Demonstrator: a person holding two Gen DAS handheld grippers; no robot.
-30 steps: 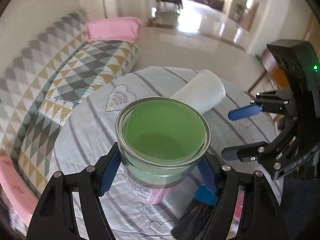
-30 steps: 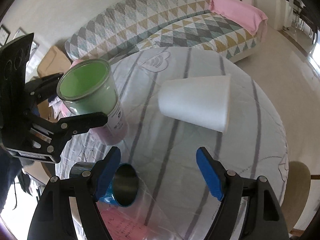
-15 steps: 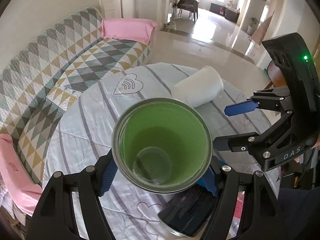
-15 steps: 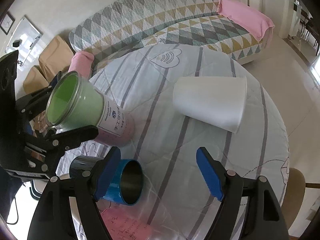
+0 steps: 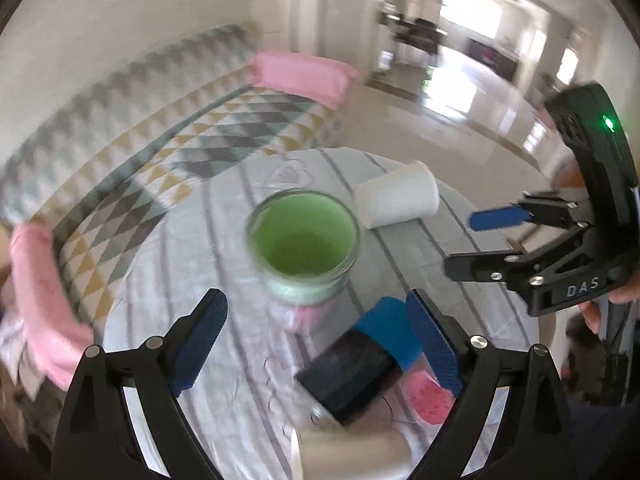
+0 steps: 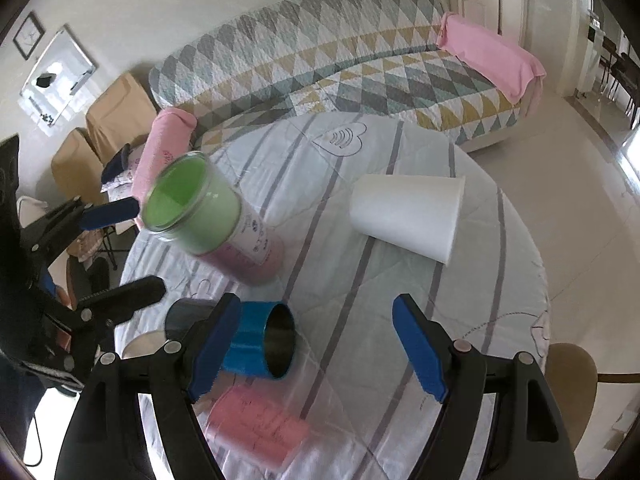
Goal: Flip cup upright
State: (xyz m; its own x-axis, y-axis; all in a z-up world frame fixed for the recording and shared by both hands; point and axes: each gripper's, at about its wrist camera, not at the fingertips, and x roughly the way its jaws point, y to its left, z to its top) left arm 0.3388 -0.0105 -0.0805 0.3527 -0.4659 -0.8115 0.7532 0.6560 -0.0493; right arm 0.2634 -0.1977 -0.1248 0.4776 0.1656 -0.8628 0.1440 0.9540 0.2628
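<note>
While both grippers hover over the round tabletop [image 6: 472, 288], status is logged as follows:

L gripper [image 5: 316, 340]: fingers spread wide, nothing held; blue pads seen apart on either side of frame, above tabletop.
R gripper [image 6: 316, 344]: fingers spread wide, nothing held; also seen in L wrist view at right edge, pads apart.
Green cup [image 5: 304, 240]: glass w/ green inner, pink lower band; seen standing upright on tabletop in L view, mouth up. No finger contact. Located ahead of L gripper, between its pads in line of sight but apart from them. Frame is motion-blurred.
Green cup, R view [image 6: 208, 216]: appears leaned toward the L gripper; fisheye distortion, so true tilt can't be told.
White cup [image 6: 408, 216]: lying on its side on tabletop, mouth toward right, well apart from green cup.
Blue tin [image 6: 260, 344]: lying on its side, open mouth visible, partly hidden behind R gripper's left pad.
Pink item [image 6: 256, 424]: lying flat near tabletop edge, below blue tin; blurred.
Sofa [image 6: 320, 48]: triangle-pattern cover, pink cushion at its end, behind tabletop.
</note>
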